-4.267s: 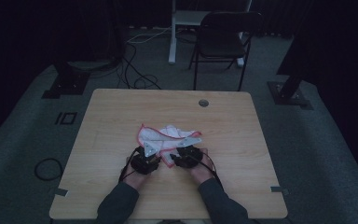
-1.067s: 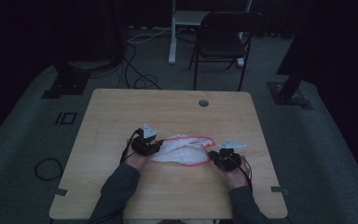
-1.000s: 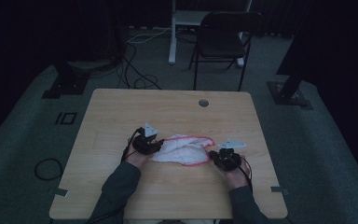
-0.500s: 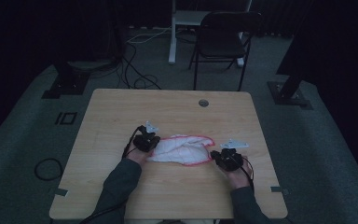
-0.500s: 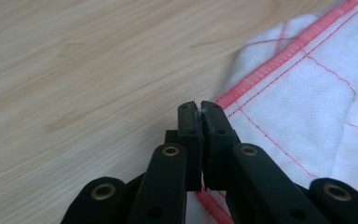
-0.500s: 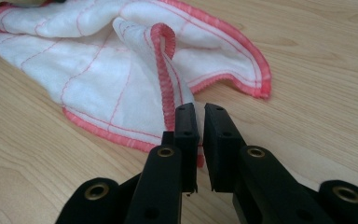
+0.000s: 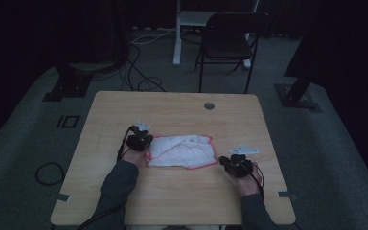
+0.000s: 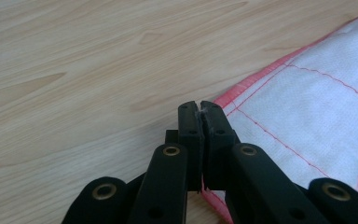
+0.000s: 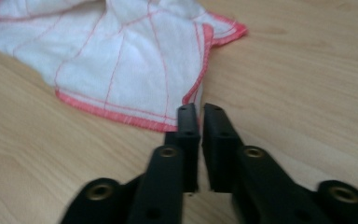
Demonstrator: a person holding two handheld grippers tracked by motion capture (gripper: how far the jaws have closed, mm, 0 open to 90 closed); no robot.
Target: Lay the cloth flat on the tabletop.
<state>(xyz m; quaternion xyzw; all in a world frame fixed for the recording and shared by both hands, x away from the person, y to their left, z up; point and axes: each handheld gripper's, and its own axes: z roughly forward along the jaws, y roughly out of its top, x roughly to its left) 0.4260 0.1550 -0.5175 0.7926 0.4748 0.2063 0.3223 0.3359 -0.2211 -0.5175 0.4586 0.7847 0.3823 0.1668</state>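
One white cloth (image 7: 181, 151) with red hem and red grid stitching lies roughly mid-surface, folded and slightly rumpled at the top. Wooden surface (image 7: 172, 110): one round cable hole (image 7: 209, 105) near the far edge, well apart from the cloth.

Left tongs (image 7: 140, 142) sit at the cloth's left edge. In the left gripper view the left tongs (image 8: 200, 106) are pressed together with a wisp of the hem corner pinched at the tips; the cloth (image 8: 317, 116) spreads to their right, bare wood to their left.

Right tongs (image 7: 235, 165) sit just off the cloth's near right corner. In the right gripper view the right tongs (image 9: 199, 112) stand narrow, a thin gap between the jaws, tips just at the cloth (image 9: 130, 70) hem; whether the hem lies inside the gap I cannot tell.

Open room: wide bare bands of surface along the far, left, right and near edges; the cloth reaches no surface edge.

Count: 1 cloth, 2 tongs, 2 hands, 1 chair (image 7: 230, 43) on the floor beyond the surface.
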